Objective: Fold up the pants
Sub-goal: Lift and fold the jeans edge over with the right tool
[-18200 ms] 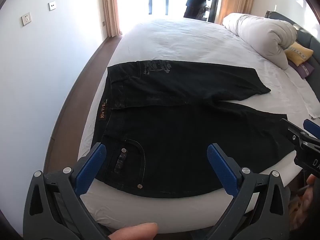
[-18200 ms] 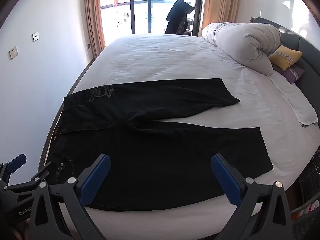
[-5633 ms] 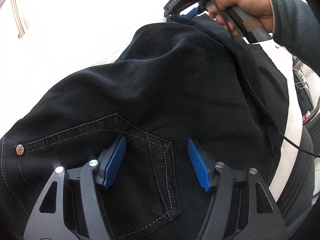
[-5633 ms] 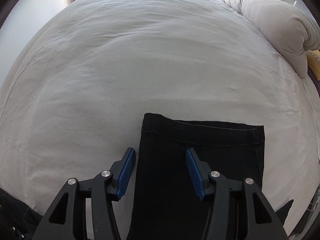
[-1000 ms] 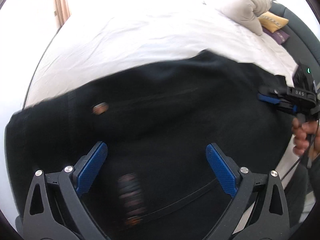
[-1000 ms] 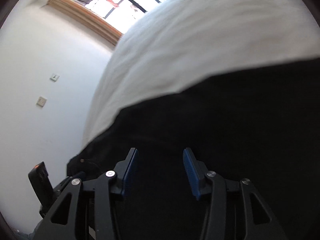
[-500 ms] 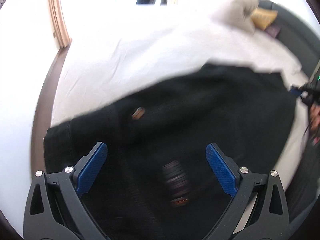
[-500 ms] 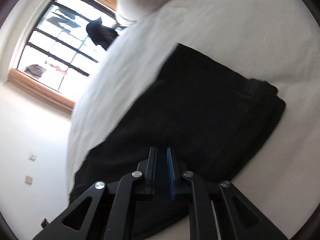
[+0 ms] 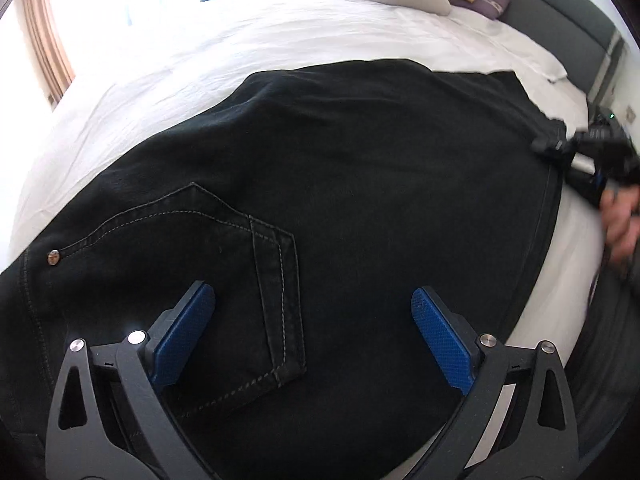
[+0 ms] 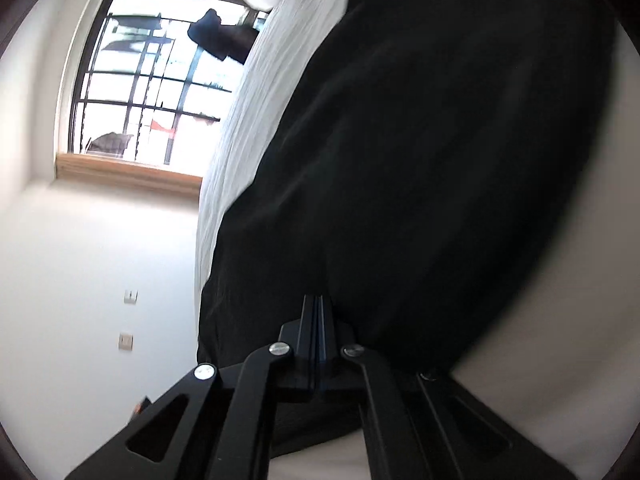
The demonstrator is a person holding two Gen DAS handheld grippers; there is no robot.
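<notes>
Since half a second ago my left gripper has dropped closer over the seat of the pants, and the blur has settled so the stitching reads clearly. My right gripper has rolled further onto its side while its jaws have stayed pressed together on the cloth.

On the left, my blue pads stand wide apart and hold nothing; the back pocket lies directly ahead between them, its seam running down the middle of the gap. Further out and to my left sits a copper rivet. Beyond the pocket the dark denim stretches away to its far edge on the white bed, already doubled leg on leg, I judge.

On the right, the fingers are closed tight on a pinch of the pants' hem end, the fabric rising straight from the tips. From the left camera that gripper shows far off to my right, at the leg end.

To do this fold well, I think I should keep the right pinch firm and carry the leg end across towards the waist in one low arc, so the layers do not slide apart. My left should press or grip near the pocket to anchor the waist. Loose hems could skew the edge.
</notes>
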